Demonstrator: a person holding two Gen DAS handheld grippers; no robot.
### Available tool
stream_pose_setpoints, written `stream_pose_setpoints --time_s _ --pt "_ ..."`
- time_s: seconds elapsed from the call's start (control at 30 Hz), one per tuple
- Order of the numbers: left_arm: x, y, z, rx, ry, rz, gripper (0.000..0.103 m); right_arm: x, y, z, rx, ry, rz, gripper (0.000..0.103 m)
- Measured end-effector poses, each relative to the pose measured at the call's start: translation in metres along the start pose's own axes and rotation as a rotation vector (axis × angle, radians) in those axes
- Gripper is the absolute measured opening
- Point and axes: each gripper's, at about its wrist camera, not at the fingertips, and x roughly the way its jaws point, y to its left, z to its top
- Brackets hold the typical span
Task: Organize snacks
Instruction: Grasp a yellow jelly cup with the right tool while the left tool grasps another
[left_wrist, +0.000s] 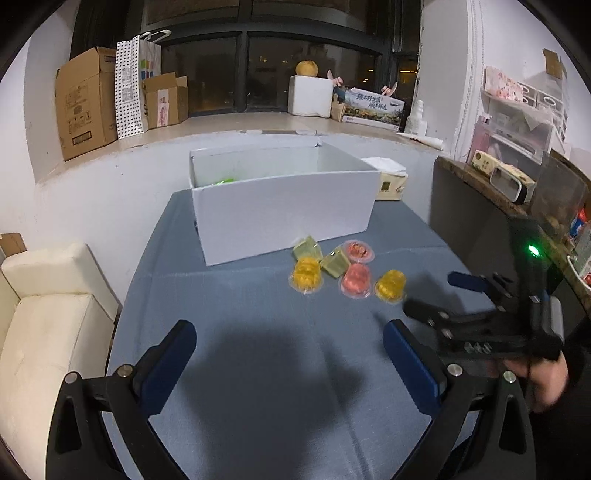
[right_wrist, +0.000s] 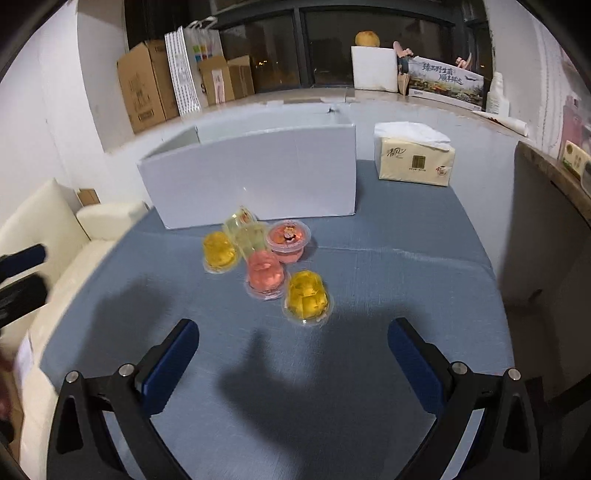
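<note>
Several jelly cups lie clustered on the blue tablecloth in front of a white open box (left_wrist: 280, 206) (right_wrist: 255, 177). The nearest is a yellow cup (right_wrist: 307, 296) (left_wrist: 390, 285). Behind it are a pink cup (right_wrist: 265, 275) (left_wrist: 356, 278), an upright pink cup (right_wrist: 289, 235), two pale green cups (left_wrist: 334, 261) and another yellow cup (right_wrist: 219, 251) (left_wrist: 306, 273). Something green shows inside the box (left_wrist: 225, 181). My left gripper (left_wrist: 290, 360) is open and empty over the cloth. My right gripper (right_wrist: 293, 360) is open and empty, just short of the nearest yellow cup; it shows in the left wrist view (left_wrist: 439, 295).
A tissue pack (right_wrist: 413, 157) stands to the right of the box. A cream sofa (left_wrist: 48, 306) is at the table's left edge. A dark wooden shelf (left_wrist: 491, 206) with clutter is on the right. Cardboard boxes (left_wrist: 85, 103) sit on the window ledge behind.
</note>
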Motion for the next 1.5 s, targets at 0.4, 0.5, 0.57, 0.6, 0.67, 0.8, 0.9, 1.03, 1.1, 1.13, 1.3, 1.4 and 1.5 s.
stream_pose_setpoints --time_s 0.4,0.5,0.57,0.6,0.67,0.8,0.9,1.03,1.1,1.13,1.3,1.4,1.5 --pt "0.01 0.011 -0.01 -0.024 0.035 -0.004 0.103 0.061 -0.009 0.015 0.02 0.101 0.018 0.037" --pt "0.016 0.01 -0.01 -0.025 0.044 -0.005 0.103 0.058 -0.01 0.012 0.029 0.093 0.022 0.037" --pt "0.019 0.008 -0.009 -0.022 0.047 -0.009 0.103 0.054 -0.012 0.011 0.041 0.086 0.022 0.037" --pt "0.021 0.007 -0.008 -0.016 0.05 -0.013 0.103 0.054 -0.012 0.012 0.045 0.084 0.02 0.037" --pt "0.027 0.003 -0.004 0.002 0.058 -0.009 0.103 0.049 -0.013 0.012 0.049 0.074 0.022 0.037" --pt "0.048 -0.001 0.011 0.032 0.053 -0.008 0.103 0.032 -0.013 0.011 0.046 0.053 0.02 0.037" --pt "0.077 -0.006 0.02 0.064 0.069 -0.032 0.103 0.013 -0.011 0.007 0.047 0.03 0.034 0.037" --pt "0.119 -0.01 0.026 0.096 0.11 0.003 0.103 -0.01 -0.008 0.0 0.038 0.002 0.036 0.037" --pt "0.137 -0.01 0.03 0.1 0.117 -0.003 0.103 -0.02 -0.008 -0.003 0.041 -0.009 0.04 0.037" --pt "0.143 -0.011 0.031 0.102 0.118 0.003 0.103 -0.025 -0.008 -0.005 0.038 -0.017 0.036 0.037" --pt "0.168 -0.007 0.038 0.051 0.125 -0.015 0.103 -0.035 -0.011 -0.01 0.044 -0.024 0.033 0.037" --pt "0.174 -0.006 0.041 0.039 0.116 -0.019 0.094 -0.035 -0.016 -0.012 0.054 -0.021 0.035 0.037" --pt "0.187 -0.009 0.041 0.05 0.165 -0.031 0.046 -0.032 -0.018 -0.014 0.064 -0.017 0.04 0.037"
